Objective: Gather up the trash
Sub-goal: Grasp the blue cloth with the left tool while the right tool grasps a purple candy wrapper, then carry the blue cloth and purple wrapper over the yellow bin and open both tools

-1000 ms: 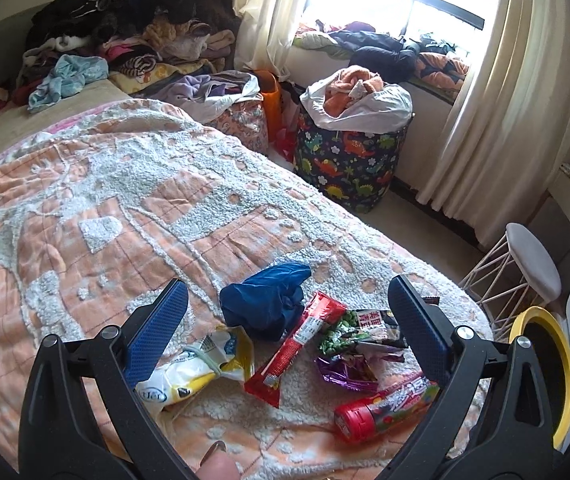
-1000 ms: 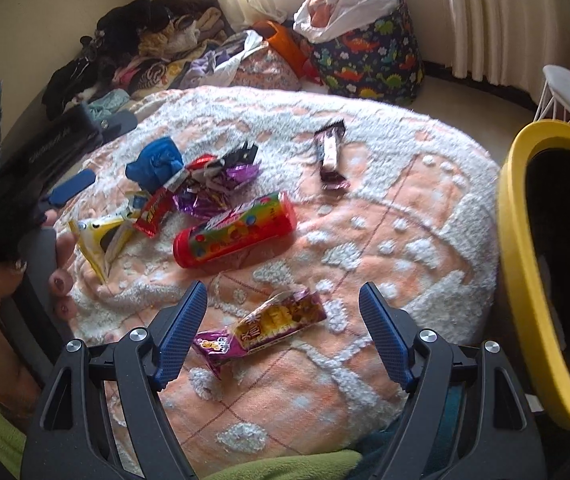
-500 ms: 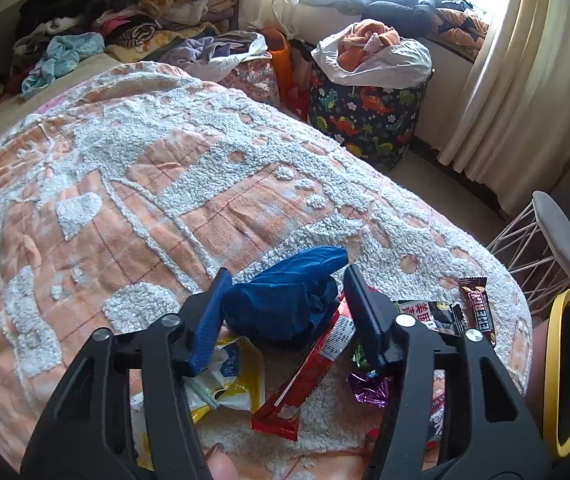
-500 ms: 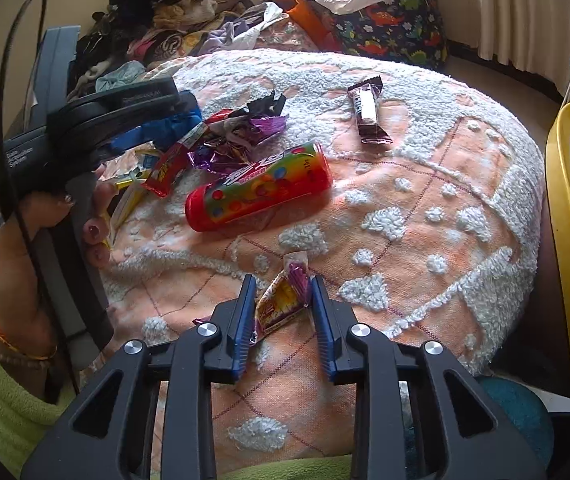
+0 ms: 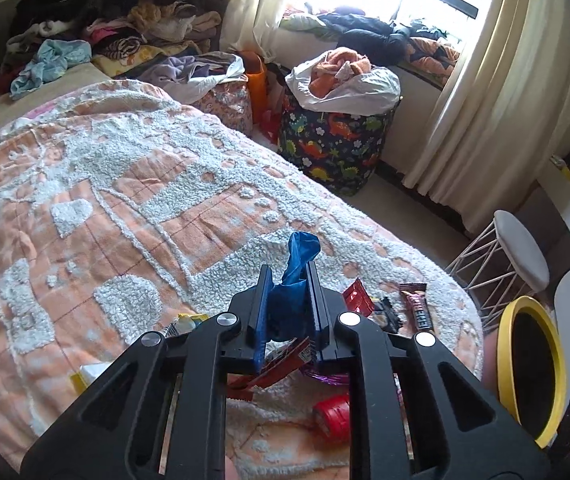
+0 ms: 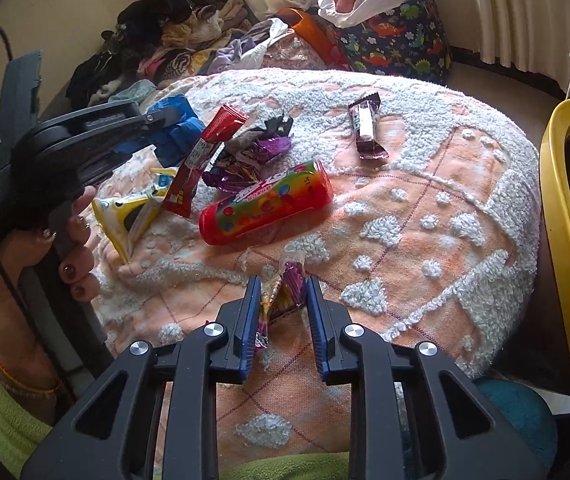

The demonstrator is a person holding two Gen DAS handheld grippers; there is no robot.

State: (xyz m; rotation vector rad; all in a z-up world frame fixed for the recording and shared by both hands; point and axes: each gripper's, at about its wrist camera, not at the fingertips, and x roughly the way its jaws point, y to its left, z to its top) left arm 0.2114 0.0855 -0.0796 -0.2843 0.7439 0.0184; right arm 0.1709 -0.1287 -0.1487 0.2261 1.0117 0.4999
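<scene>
My left tool [image 5: 288, 280] had just been closing, and its blue pads were clamped on the crumpled blue plastic wrapper [image 5: 294, 280], whose twisted top stuck up past the tips. My right tool [image 6: 281, 300] had also just been closing; its pads pinched the small yellow-and-purple candy wrapper [image 6: 281, 294], bunched upright between them at the near edge of the bed's peach-and-white tufted quilt [image 6: 425, 200].

The rest of the trash lay on the quilt farther in: a red cylindrical candy tube [image 6: 265, 204] on its side, a long red snack wrapper [image 6: 203, 160] to its left, a crumpled purple foil wrapper [image 6: 245, 160] between them, a yellow-and-white wrapper [image 6: 133, 212] near the person's hand [image 6: 73, 248] gripping the left tool, and a brown chocolate bar wrapper [image 6: 365, 128] apart at the far right. A yellow-rimmed black bin [image 6: 561, 208] stood right of the bed.
</scene>
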